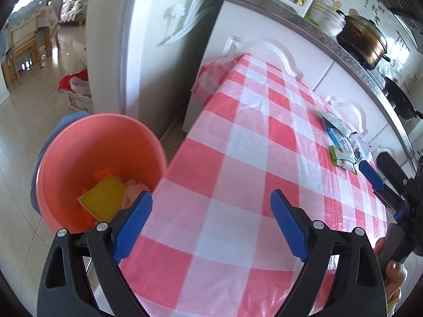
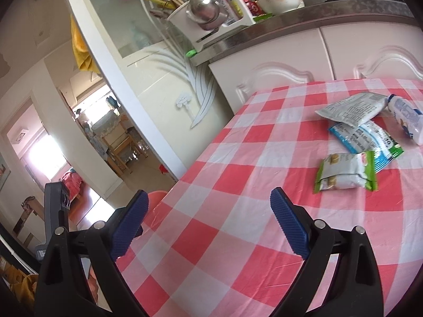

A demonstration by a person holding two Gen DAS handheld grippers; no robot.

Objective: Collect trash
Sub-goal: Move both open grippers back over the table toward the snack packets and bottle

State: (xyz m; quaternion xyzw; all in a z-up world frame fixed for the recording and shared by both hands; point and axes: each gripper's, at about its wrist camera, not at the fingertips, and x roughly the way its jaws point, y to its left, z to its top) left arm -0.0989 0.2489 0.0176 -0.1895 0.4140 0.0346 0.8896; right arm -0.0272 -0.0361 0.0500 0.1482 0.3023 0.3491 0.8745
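Note:
A pink bin (image 1: 79, 145) stands on the floor left of the table and holds a yellow wrapper (image 1: 104, 198) and other scraps. Its rim shows in the right wrist view (image 2: 156, 198). Several snack packets lie on the red-checked tablecloth (image 2: 238, 211): a green-edged one (image 2: 343, 175), a blue one (image 2: 367, 138), a grey one (image 2: 354, 108) and a white bottle (image 2: 407, 120). They show at the right in the left wrist view (image 1: 343, 148). My left gripper (image 1: 211, 222) is open and empty over the table's left edge. My right gripper (image 2: 208, 222) is open and empty, short of the packets; it shows in the left wrist view (image 1: 375, 182).
White cabinets (image 2: 290, 60) with a steel counter stand behind the table, with pots (image 1: 362, 39) and a dish rack (image 2: 224, 8) on top. A glass door (image 2: 148, 60) is at the left. A basket with red cloth (image 1: 76, 89) sits on the floor.

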